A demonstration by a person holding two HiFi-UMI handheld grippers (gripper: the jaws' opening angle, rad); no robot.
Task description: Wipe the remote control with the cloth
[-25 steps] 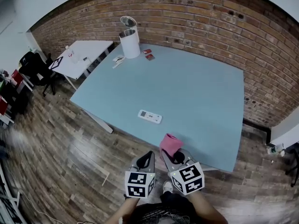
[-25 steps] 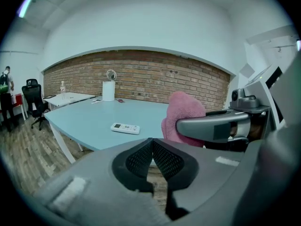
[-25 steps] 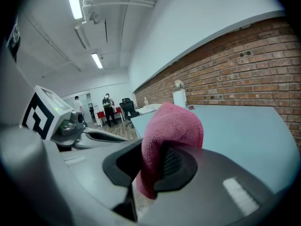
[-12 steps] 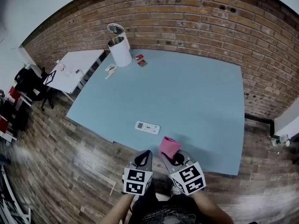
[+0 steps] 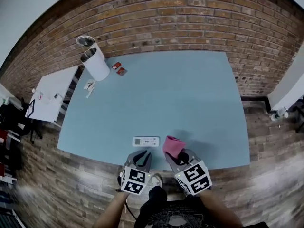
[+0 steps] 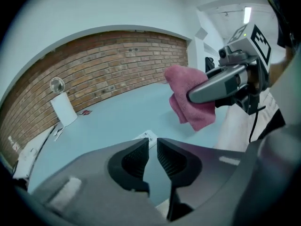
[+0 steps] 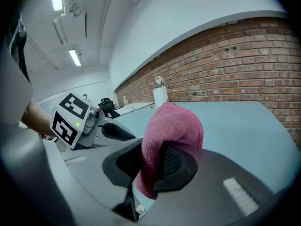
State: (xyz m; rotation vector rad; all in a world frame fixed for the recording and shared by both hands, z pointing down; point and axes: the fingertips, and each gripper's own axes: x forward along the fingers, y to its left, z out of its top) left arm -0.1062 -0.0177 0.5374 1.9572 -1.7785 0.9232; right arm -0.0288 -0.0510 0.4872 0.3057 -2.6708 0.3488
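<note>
My right gripper (image 5: 178, 155) has its fingers (image 7: 175, 163) clamped on the pink cloth (image 7: 171, 126). The fold is pinched between the pads, with a soft bunch standing above them and a tail hanging below. It looks like light, limp microfibre. I judge it will flop and drag rather than push, so the wiping should be done with the bunched part close to the pads, not the loose tail.

My left gripper (image 6: 153, 142) has just been opening. Its fingers (image 6: 134, 157) stand a narrow gap apart with nothing between them.

The remote control (image 5: 146, 141) lies flat on the blue table (image 5: 190, 94), near the front edge. It is just ahead of the left gripper and just beside the cloth, on the cloth's left in the head view. It is a small white slab, rigid and light. With its smooth plastic on a smooth top, I expect it to skate away under a wipe unless it is steadied. The best hold looks to be across its two long edges near one end, which leaves the button face free for the cloth. The present gap looks too narrow for that, so the fingers would need to part further.
</note>
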